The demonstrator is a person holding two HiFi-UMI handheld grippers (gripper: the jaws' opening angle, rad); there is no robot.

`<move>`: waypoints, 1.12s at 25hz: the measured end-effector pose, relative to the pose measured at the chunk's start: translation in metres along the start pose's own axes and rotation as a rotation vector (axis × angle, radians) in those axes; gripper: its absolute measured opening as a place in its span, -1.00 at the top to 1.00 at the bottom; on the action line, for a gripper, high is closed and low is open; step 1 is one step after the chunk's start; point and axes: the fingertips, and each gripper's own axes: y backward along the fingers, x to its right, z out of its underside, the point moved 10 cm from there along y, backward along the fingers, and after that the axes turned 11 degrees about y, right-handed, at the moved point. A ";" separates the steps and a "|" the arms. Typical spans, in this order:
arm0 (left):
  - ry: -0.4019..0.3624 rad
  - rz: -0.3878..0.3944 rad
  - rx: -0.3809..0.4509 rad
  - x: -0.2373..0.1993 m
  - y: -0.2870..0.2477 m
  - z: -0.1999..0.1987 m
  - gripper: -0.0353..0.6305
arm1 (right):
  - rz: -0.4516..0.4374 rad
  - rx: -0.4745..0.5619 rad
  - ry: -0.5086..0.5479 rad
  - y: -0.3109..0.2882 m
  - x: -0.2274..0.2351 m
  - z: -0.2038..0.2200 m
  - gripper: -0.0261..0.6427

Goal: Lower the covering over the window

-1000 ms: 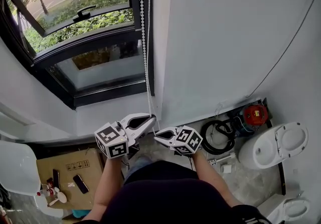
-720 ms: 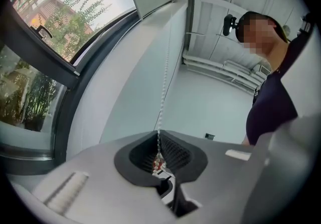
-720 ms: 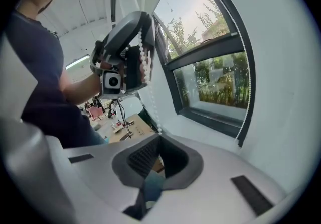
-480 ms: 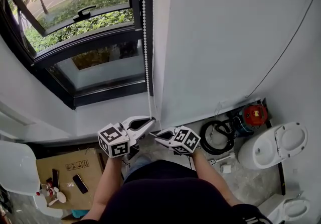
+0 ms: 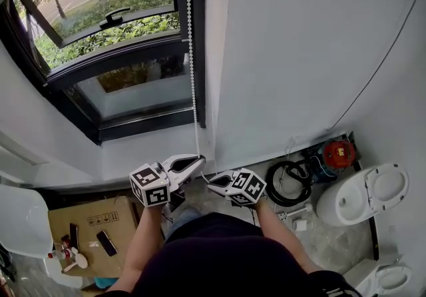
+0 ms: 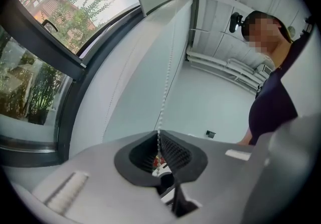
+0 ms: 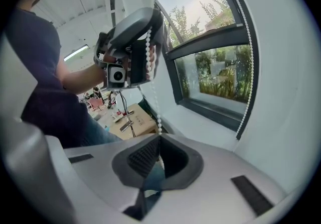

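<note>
A white bead chain hangs down the right side of the dark-framed window, whose glass stands uncovered in the head view. My left gripper is shut on the chain's lower end, just below the sill. In the left gripper view the bead chain runs up from the closed left gripper. My right gripper sits close below and to the right. In the right gripper view a short stretch of bead chain leads from the left gripper down into the shut right gripper.
A white wall fills the right. On the floor below are a toilet, a coiled black hose, a red device and a cardboard box with small items. The white sill lies under the window.
Both grippers have sunk very slightly and stay shut on the chain. The window looks the same.
</note>
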 end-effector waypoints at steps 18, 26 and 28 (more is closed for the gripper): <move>0.070 -0.017 -0.055 -0.012 -0.001 0.033 0.82 | -0.002 -0.053 0.069 0.030 0.011 -0.016 0.56; 0.079 -0.006 -0.057 -0.013 -0.004 0.033 0.82 | 0.132 0.218 0.186 0.115 0.020 -0.092 0.56; 0.082 -0.002 -0.057 -0.012 -0.005 0.033 0.82 | 0.161 0.280 0.229 0.131 0.015 -0.111 0.56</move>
